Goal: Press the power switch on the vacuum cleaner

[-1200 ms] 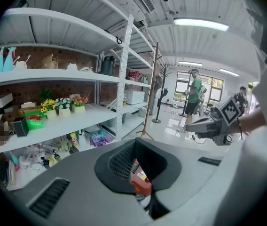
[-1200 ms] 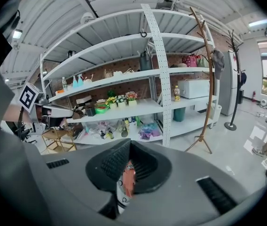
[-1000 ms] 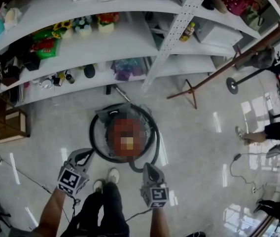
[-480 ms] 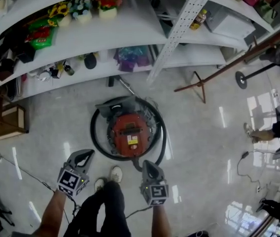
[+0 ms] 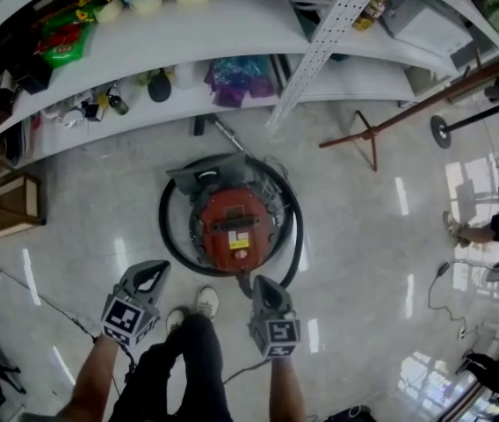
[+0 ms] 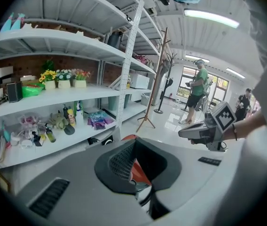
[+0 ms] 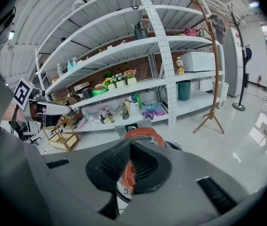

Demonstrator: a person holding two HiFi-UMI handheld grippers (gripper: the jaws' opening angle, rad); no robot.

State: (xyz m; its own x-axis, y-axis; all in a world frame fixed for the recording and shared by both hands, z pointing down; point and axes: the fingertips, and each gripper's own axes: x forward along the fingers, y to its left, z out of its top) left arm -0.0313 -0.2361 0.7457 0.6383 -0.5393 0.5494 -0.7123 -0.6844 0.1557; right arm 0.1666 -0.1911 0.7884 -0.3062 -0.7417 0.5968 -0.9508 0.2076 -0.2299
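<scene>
A round red vacuum cleaner [image 5: 233,225] stands on the floor with its black hose [image 5: 167,232] coiled around it. Its top carries a black bar and a yellow label; I cannot pick out the switch. My left gripper [image 5: 159,267] hovers shut at the vacuum's near left. My right gripper [image 5: 258,281] is shut too, its tip just short of the hose at the near right. In the left gripper view the red body [image 6: 140,175] shows through the slit of the shut gripper [image 6: 134,166]. The right gripper view shows the vacuum [image 7: 143,134] beyond the shut gripper [image 7: 128,166].
White curved shelves [image 5: 232,55] with flowerpots, bottles and bags run behind the vacuum. A wooden coat stand [image 5: 368,139] leans at the right, a wooden crate [image 5: 8,205] sits at the left. My white shoes [image 5: 204,301] are near the vacuum. A person [image 5: 495,229] stands far right.
The head view has tilted, so the vacuum sits lower and closer in the picture. Both grippers stay shut in about the same places; the right tip is now nearer the hose.
</scene>
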